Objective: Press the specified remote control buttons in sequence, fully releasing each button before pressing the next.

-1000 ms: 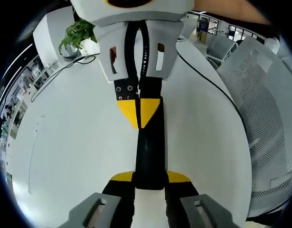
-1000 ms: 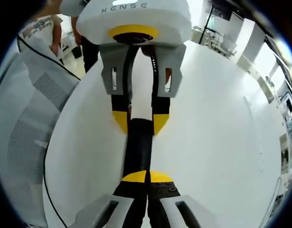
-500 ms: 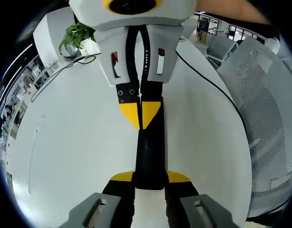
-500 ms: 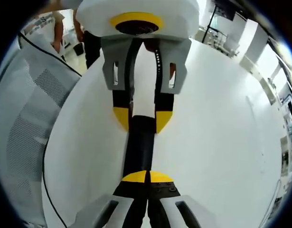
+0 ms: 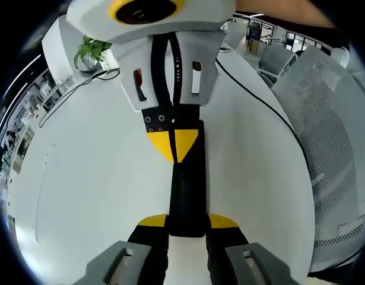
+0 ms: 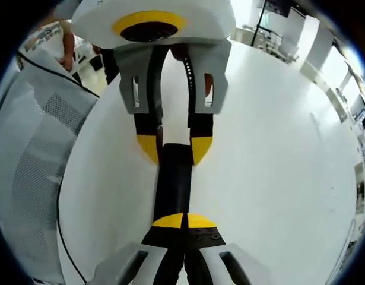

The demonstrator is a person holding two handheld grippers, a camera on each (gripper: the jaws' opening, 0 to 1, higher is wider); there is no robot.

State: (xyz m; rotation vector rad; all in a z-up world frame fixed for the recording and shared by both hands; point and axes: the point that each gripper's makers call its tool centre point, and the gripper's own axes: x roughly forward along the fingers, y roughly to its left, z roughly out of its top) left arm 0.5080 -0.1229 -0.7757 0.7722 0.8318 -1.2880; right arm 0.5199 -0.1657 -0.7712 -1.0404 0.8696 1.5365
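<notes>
The remote control [image 5: 187, 193] is a long, slim black bar, its buttons too dark to make out, lying lengthwise on the white tabletop [image 5: 87, 178]. The left gripper [image 5: 187, 221], jaws part-open, clamps its near end, likely steadying it. The right gripper [image 6: 183, 221], jaws closed together, rests tip-down on the remote, seemingly pressing
</notes>
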